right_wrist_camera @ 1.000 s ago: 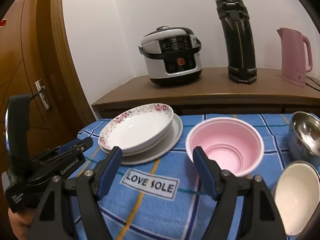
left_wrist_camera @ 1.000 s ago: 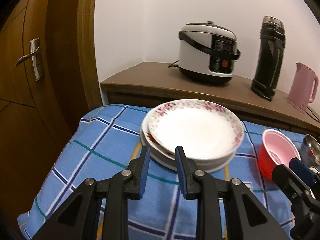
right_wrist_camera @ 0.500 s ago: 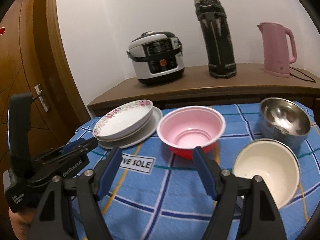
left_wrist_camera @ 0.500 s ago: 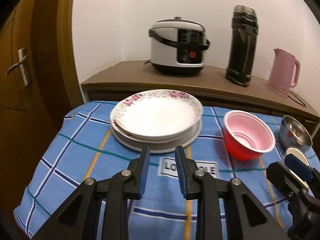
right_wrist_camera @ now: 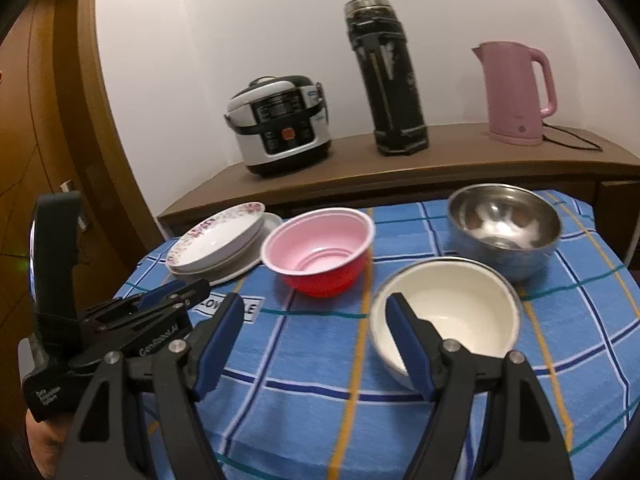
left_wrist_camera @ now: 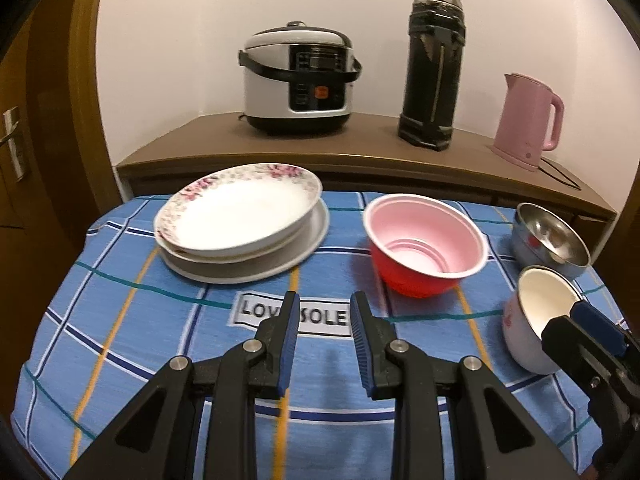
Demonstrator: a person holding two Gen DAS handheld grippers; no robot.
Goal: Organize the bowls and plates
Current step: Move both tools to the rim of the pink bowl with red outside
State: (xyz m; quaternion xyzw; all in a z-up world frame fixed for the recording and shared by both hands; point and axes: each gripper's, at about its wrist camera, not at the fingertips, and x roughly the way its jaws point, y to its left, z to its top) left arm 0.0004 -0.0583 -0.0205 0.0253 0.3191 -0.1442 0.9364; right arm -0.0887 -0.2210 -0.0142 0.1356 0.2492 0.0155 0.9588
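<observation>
"LOVE SOLE" label [left_wrist_camera: 290,314] on tablecloth [left_wrist_camera: 120,320]

The near strip of the bench [left_wrist_camera: 132,360] under the blue cloth lies bare, open to either claw. Across the middle stand the plates [left_wrist_camera: 240,216], the pink bowl [left_wrist_camera: 424,240], the steel bowl [right_wrist_camera: 504,228] and the white bowl [right_wrist_camera: 448,316], with narrow gaps of cloth between them. Behind, a shelf [left_wrist_camera: 360,152] carries a cooker [left_wrist_camera: 298,80], flask [left_wrist_camera: 434,68] and kettle [left_wrist_camera: 528,120], closing off the back.
</observation>
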